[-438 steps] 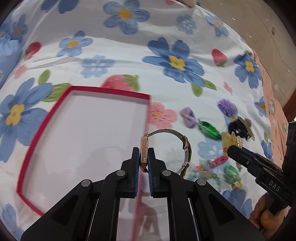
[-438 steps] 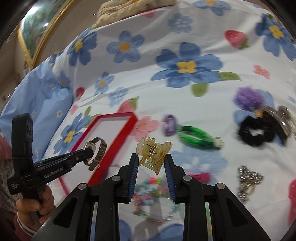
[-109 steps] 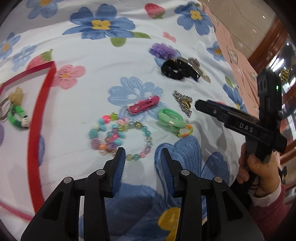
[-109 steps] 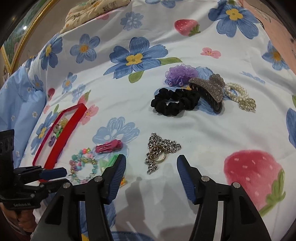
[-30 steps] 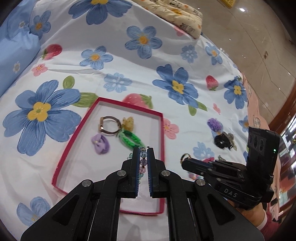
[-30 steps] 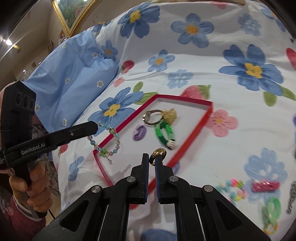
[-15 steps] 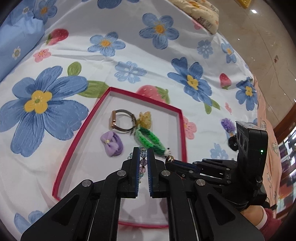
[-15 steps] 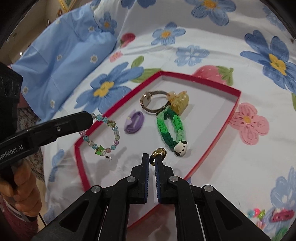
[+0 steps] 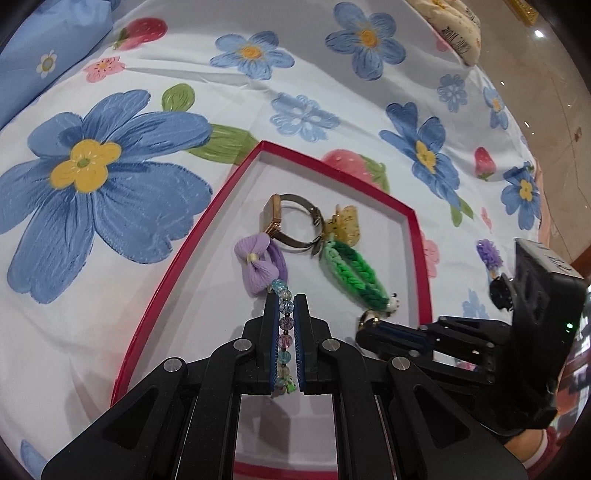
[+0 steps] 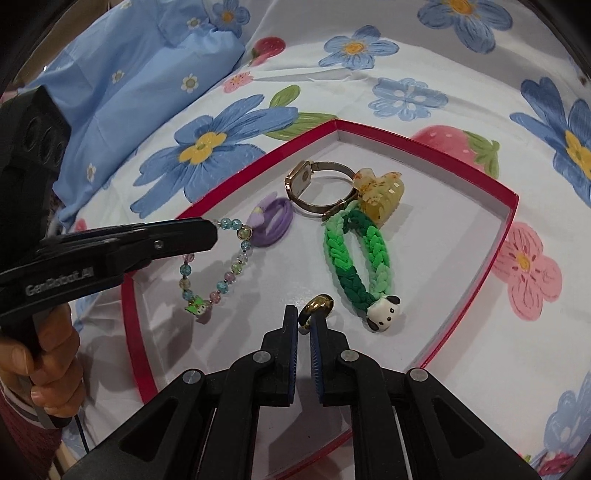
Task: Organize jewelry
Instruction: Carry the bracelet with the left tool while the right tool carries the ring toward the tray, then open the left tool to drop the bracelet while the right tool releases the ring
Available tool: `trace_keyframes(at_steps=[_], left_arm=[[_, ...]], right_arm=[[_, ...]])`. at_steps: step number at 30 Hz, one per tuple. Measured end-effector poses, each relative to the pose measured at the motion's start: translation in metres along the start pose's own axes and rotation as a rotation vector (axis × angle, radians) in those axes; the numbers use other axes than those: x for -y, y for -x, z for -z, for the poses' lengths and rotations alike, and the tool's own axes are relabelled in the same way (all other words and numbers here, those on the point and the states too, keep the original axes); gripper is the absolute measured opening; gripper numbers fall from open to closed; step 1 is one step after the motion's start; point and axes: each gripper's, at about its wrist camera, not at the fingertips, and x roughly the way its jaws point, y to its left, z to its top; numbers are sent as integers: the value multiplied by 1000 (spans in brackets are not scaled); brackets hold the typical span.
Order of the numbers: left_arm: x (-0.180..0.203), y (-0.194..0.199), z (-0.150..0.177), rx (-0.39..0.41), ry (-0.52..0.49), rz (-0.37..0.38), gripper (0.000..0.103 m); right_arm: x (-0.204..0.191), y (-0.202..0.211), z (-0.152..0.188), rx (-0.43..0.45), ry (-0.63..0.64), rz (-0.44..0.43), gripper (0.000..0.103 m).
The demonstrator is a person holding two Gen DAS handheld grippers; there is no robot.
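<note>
A red-rimmed box (image 9: 332, 162) (image 10: 511, 206) with a white floor lies on the flowered bedsheet. In it lie a gold watch (image 9: 275, 214) (image 10: 301, 181), a yellow claw clip (image 9: 345, 221) (image 10: 382, 197), a purple hair tie (image 9: 256, 264) (image 10: 273, 221) and a green braided band with a puppy charm (image 9: 352, 271) (image 10: 373, 280). My left gripper (image 9: 286, 314) (image 10: 212, 230) is shut on a beaded bracelet (image 9: 284, 332) (image 10: 221, 266), which hangs just over the box floor. My right gripper (image 10: 303, 325) (image 9: 364, 326) is shut on a gold ring (image 10: 317, 306) (image 9: 369, 317) low over the box, next to the puppy charm.
A blue pillow (image 10: 129, 81) lies at the far left. More hair pieces, a purple scrunchie (image 9: 489, 253) and a black one (image 9: 498, 291), lie on the sheet to the right of the box. A cream cushion (image 9: 454, 26) lies at the far edge.
Both grippers have come lower and closer over the box since half a second ago. The bracelet and the ring are still held.
</note>
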Motion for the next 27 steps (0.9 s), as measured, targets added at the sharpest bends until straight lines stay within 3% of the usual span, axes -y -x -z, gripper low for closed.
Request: trace_keyframes(at_steps=[6, 11, 27], left_arm=[[-3, -7, 0, -17, 12, -6, 6], [-5, -8, 1, -20, 22, -6, 6], [-5, -18, 1, -52, 15, -44, 6]], right_arm=[[2, -1, -1, -9, 3, -8, 10], [2, 3, 0, -9, 2, -14, 21], [2, 5, 0, -4, -3, -18, 21]])
